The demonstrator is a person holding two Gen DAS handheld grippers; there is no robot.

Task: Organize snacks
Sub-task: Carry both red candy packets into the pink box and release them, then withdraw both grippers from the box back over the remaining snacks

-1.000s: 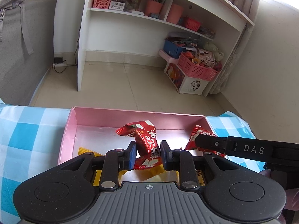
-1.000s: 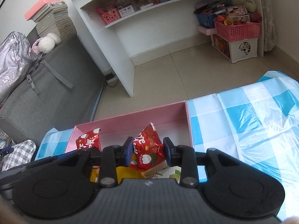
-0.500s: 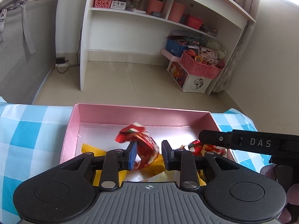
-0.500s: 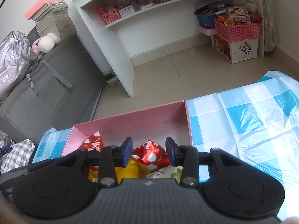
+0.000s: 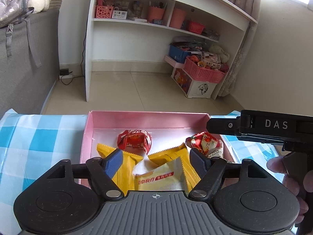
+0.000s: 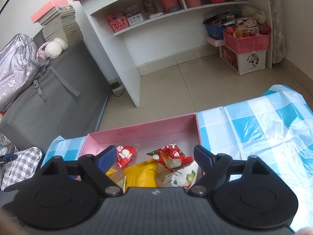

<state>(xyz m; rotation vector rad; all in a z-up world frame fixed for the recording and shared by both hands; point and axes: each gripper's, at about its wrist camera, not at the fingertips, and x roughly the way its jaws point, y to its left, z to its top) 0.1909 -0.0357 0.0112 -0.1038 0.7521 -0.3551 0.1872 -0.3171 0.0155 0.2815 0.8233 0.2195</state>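
The left tongs stand wide apart with nothing between the blue pads; the right tongs are spread just as wide and equally bare. Both hang over the near end of the pink box, which sits on the bench under a blue-and-white checked cloth.

In the left wrist view, a red snack packet lies on the box floor at about 11 o'clock from the gap between the tongs, clear of both pads; a second red packet lies toward 2 o'clock, near the box's right wall, partly on a white packet marked "Kernels"; the right tool's black body crosses above it.

Below the gap, a pale yellow packet with a red label rests over two deeper yellow packets, one at each side.

In the right wrist view, one red packet lies just beside the left pad at 10 o'clock; the other lies at 1 o'clock, overlapping the white kernel packet and a yellow packet; all are inside the box.
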